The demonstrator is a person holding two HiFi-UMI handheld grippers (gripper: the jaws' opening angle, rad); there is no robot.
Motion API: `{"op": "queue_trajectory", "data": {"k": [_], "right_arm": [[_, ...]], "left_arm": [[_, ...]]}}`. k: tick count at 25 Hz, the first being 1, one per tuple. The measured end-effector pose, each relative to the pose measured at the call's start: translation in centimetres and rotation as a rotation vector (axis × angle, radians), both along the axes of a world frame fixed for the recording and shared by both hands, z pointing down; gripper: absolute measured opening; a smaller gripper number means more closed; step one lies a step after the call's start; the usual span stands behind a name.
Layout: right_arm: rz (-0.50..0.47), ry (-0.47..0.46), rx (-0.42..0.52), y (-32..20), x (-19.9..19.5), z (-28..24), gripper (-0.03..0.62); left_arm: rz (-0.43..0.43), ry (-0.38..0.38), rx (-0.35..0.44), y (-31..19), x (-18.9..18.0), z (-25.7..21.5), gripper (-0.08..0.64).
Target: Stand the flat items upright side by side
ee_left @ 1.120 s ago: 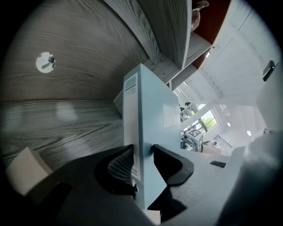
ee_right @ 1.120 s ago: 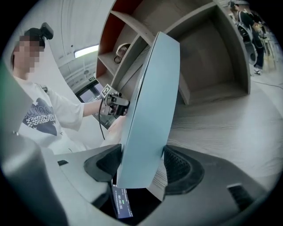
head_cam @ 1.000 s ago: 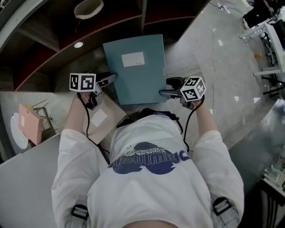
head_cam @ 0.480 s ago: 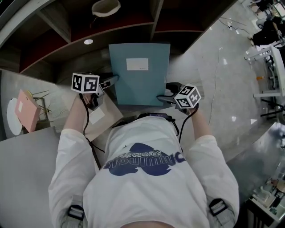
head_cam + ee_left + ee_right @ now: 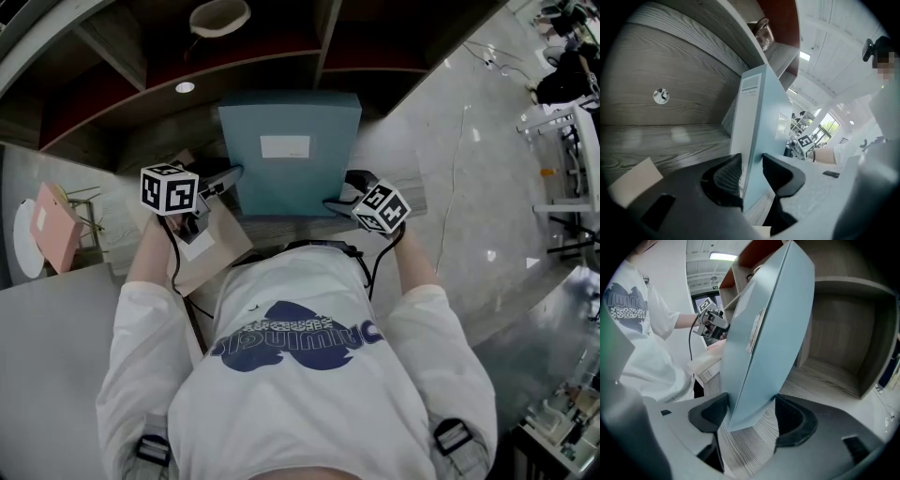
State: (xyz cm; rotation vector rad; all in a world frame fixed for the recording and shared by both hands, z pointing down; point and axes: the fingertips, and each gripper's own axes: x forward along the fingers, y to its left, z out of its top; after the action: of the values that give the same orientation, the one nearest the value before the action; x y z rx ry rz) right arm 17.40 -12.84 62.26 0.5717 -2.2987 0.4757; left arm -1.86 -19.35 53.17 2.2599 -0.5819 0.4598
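Head view: left tongs [image 5: 231, 176] and right tongs [image 5: 341, 190] clamp folder [image 5: 291, 155], lower corners hidden.

We worked over a grey wood-grain shelf board [image 5: 155, 141]: a beige folder [image 5: 214, 251] lay flat under the left gripper [image 5: 230, 176], and a blue folder [image 5: 291, 155] stood tilted between it and the right gripper [image 5: 337, 202].

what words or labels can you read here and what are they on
"FILE BOX", probably: blurred print on the blue folder's spine label.
Front label: too small to read.
Shirt print: upside down, unreadable.
Marker cubes: square codes, no words.
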Motion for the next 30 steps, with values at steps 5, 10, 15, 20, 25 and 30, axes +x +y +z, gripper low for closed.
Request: {"op": "queue_trajectory", "data": {"k": [5,10,15,20,25,30], "right_arm": [[-0.011,0.027,0.035,0.0,0.1,0.3,0.314],[-0.02,0.043,0.063,0.0,-0.1,0.2,0.313],[-0.024,0.054,0.08,0.0,-0.2,0.2,0.311],[-0.015,0.059,0.083,0.1,-0.3,0.2,0.313],[-0.005,0.059,0.083,0.2,-0.2,0.2,0.313],[0.022,0.042,0.091,0.1,-0.7,0.1,0.313]], "left_arm": [[0.015,-0.008,0.064,1.0,0.1,-0.4,0.146],[0.103,-0.073,0.182,2.1,0.1,-1.3,0.235],[0.143,-0.221,0.356,0.4,-1.0,-1.4,0.327],[0.231,-0.192,0.372,-0.1,0.4,-0.6,0.337],[0.272,-0.138,0.367,-0.3,0.9,-0.3,0.337],[0.257,-0.119,0.378,-1.2,0.4,-0.3,0.347]]}}
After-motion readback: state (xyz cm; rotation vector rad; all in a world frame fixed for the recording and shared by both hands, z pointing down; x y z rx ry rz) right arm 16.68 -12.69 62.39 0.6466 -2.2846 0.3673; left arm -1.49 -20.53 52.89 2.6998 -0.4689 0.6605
